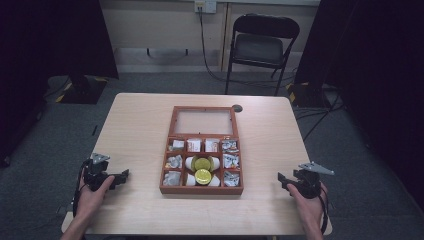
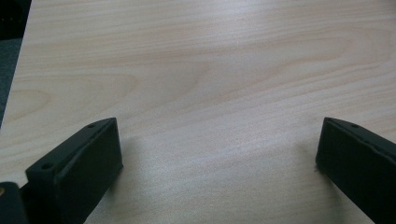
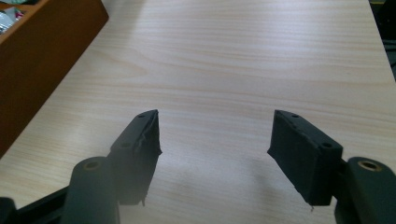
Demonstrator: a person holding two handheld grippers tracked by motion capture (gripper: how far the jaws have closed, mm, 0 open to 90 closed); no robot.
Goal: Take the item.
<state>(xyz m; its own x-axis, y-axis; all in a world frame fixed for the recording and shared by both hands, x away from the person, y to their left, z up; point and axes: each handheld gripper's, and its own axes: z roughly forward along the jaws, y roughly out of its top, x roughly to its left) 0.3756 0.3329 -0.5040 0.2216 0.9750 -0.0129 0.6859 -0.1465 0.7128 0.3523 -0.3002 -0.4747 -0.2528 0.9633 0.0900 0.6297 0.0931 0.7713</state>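
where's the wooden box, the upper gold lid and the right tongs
wooden box [image 1: 201, 190], high view, on its near front wall
upper gold lid [image 1: 201, 163], high view, centre of the lid
right tongs [image 3: 215, 135], right gripper view, midway between the tips

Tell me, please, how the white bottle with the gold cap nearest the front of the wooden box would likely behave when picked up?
The front bottle lies on its side and looks rounded, so it would probably roll once set on the table. It looks like plastic, so likely light and stiff. Its smooth surface may slip, and the wooden box dividers leave little room around it.
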